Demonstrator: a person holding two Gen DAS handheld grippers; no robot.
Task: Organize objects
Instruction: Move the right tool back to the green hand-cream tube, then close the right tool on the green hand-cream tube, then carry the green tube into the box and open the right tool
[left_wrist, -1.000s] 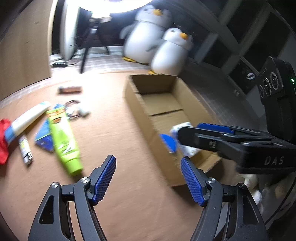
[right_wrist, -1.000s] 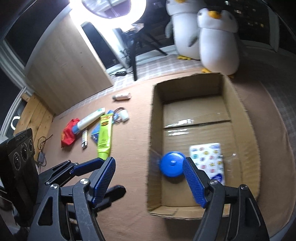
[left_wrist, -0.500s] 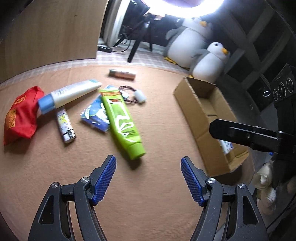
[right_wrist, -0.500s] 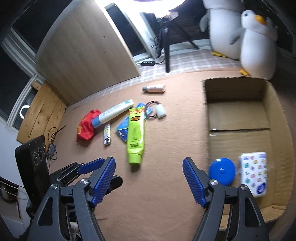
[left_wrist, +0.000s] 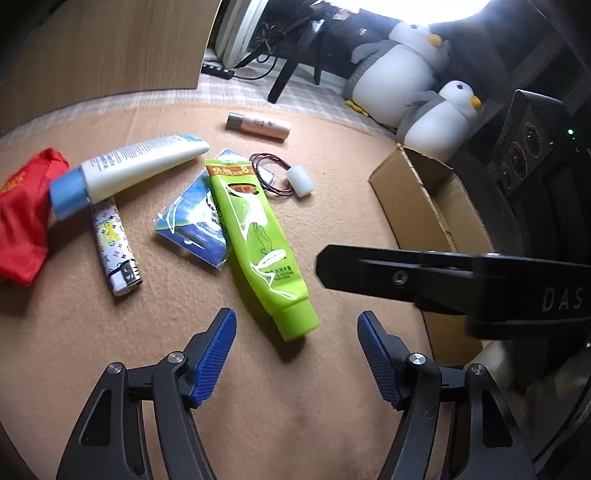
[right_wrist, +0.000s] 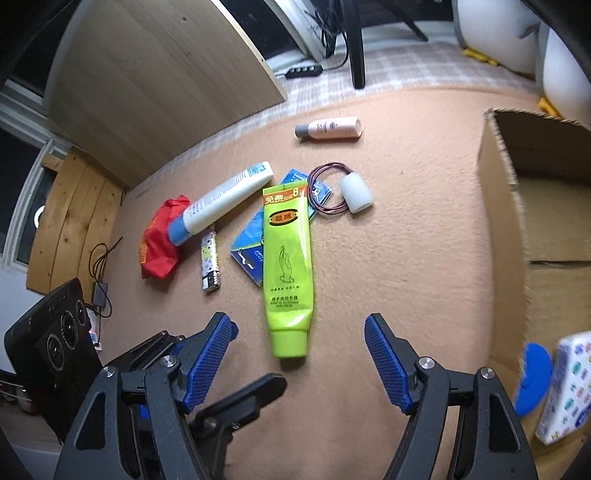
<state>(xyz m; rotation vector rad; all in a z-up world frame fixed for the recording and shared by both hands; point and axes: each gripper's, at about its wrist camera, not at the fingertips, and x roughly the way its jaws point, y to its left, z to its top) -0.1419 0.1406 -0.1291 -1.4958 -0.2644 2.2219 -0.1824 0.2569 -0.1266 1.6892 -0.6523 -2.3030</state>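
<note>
- Two sets of tongs hang over the tan carpeted floor, both angled down at the loose clutter. The left tongs (left_wrist: 296, 334) are easing slightly narrower with nothing between them, the right tongs (right_wrist: 298, 338) are spread wide and empty too.
- The green tube (left_wrist: 258, 236) lies cap-end toward both, right in line with the gap of each pair, so my guess is it's the next pick. It lies partly over a blue packet (left_wrist: 192, 221), which is probably why it goes first.
- The rest is well apart from the cardboard box (left_wrist: 424, 199): a white tube (left_wrist: 140, 166) resting on a red pouch (left_wrist: 22, 214), a lighter (left_wrist: 114, 251), a pink bottle (left_wrist: 258, 125) farther back, and a white cap with a wire loop (left_wrist: 300, 180).
- The box sits open off to the right, I'd say as the drop spot.
- Only the right wrist view looks into the box: a blue round thing (right_wrist: 532, 376) and a patterned white pack (right_wrist: 565, 387) are already in there.
- Only the left wrist view shows the two plush penguins (left_wrist: 402, 77) whole, behind the box, plus the other tongs' arm crossing in front of it.
</note>
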